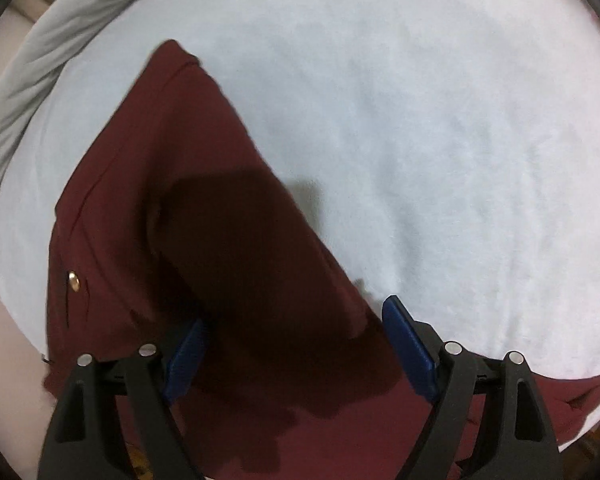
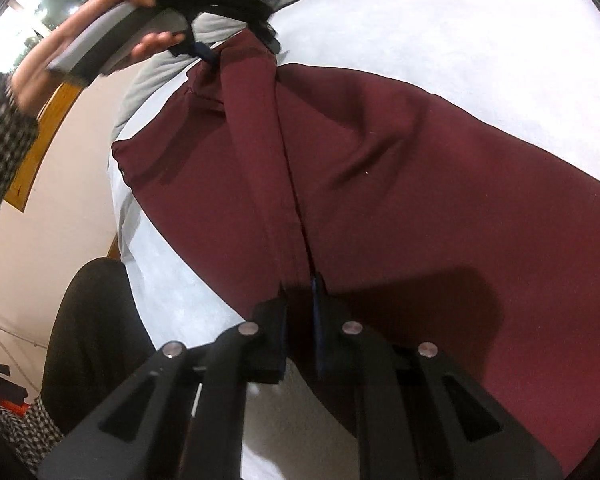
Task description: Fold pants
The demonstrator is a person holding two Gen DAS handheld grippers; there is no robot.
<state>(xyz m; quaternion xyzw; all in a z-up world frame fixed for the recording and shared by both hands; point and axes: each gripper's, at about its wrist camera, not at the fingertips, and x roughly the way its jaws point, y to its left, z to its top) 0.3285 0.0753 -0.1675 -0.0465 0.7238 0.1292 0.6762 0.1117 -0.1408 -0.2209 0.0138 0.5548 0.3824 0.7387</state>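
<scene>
While its two fingers stand almost together, the right gripper [image 2: 300,292] is clamped on a fold of the maroon pants [image 2: 380,184] at the near edge of the garment, close to a long seam that runs away from the fingertips toward the far end. Dark cloth fills the narrow gap between the pads, and the gripper's shadow falls on the fabric just to the right of it.

The left gripper [image 1: 296,328] has its jaws spread wide, blue pads [image 1: 410,350] well apart, and points down over the pants [image 1: 172,184]. Nothing is pinched between them; the cloth lies below, darkened by the tool's shadow. Whether the fingertips touch the fabric cannot be told. Seen from the right wrist, this same gripper [image 2: 204,32] hovers at the far end of the garment, held by a hand [image 2: 100,12] with a checked sleeve [image 2: 0,136] behind it; that part of the picture is blurred.

The pants lie spread on a white bed cover [image 1: 420,120], the legs laid side by side. A small gold button [image 1: 73,280] shows near the left edge in the left wrist view. A grey blanket [image 1: 28,80] is bunched along the far side of the bed. Beside the bed stands the person's dark trouser leg [image 2: 92,340].
</scene>
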